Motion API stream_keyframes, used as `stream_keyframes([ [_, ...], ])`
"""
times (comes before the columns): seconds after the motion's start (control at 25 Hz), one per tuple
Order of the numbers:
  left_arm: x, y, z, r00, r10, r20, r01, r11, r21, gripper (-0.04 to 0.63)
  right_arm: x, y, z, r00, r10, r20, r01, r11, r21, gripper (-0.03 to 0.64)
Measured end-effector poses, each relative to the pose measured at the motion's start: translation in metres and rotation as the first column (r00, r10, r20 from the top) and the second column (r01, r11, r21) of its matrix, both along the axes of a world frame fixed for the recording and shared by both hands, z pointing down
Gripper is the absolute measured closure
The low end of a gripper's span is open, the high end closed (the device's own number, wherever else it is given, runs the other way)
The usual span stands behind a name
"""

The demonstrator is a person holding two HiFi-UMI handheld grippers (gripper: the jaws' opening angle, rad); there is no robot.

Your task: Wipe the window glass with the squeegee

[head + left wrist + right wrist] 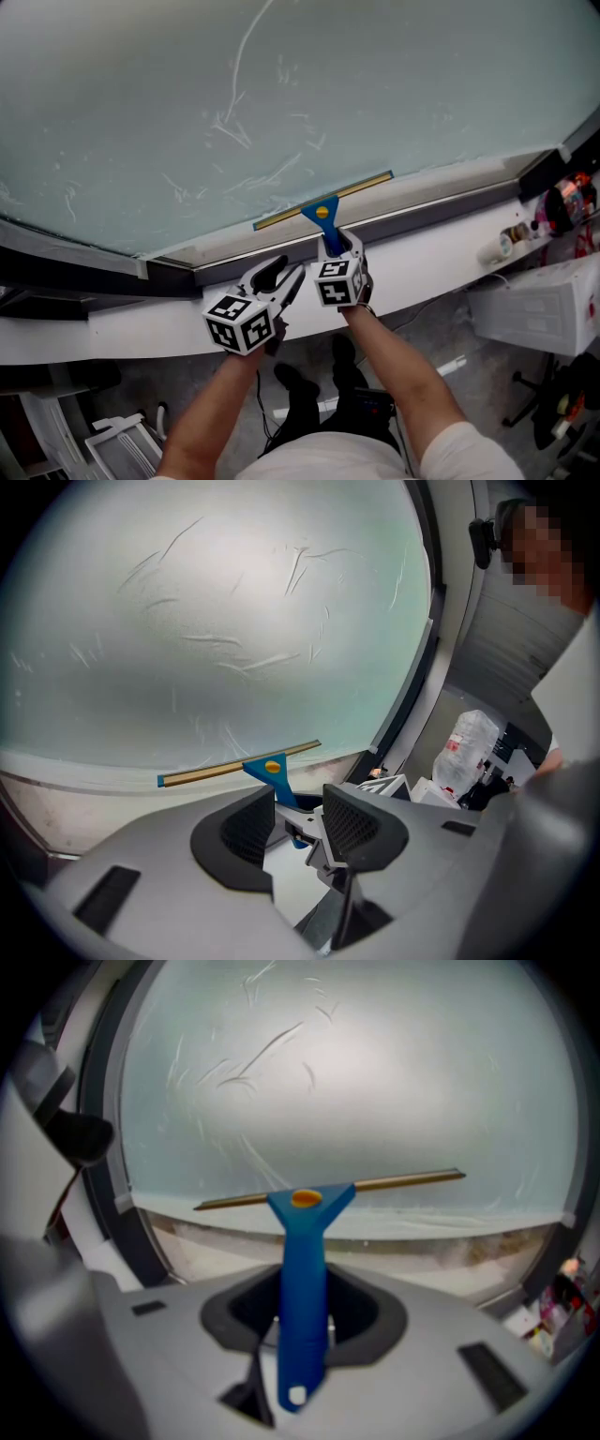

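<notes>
My right tongs (305,1321) are squeezed tight on the blue handle of the squeegee (305,1269), and the handle sticks straight out in front of them. The long thin wiping strip sits across the top of the handle, just ahead of my right tongs. It lies low on the window glass (328,94), right by the bottom edge, and it tilts a little, with its right end higher. I cannot tell for sure if the strip is pressed on the glass or just off it. My left tongs (281,277) are spread wide and hold nothing. They hang just to the left of my right tongs and a bit lower, close to the white ledge (441,246) under the window. Far above both tongs, and off to the left, the glass has lots of thin white streaks and scratchy lines. So I think the wiping is only partly done. The strip looks like it is at the bottom of a pull down. I would need to lift it back up high and wipe the streaky parts next.
</notes>
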State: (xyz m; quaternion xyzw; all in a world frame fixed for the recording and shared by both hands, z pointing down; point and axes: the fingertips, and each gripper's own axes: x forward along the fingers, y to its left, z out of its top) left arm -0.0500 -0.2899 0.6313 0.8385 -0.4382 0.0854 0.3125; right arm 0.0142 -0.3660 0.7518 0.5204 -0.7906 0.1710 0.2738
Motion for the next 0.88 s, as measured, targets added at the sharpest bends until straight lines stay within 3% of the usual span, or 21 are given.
stream_keyframes([
  [0.88,-0.005,0.001,0.017,1.000,-0.004,0.001,0.004,1.000,-0.028,0.413,-0.002,0.004,0.034,0.999,0.028,0.022,-0.026,0.996,-0.085,0.466],
])
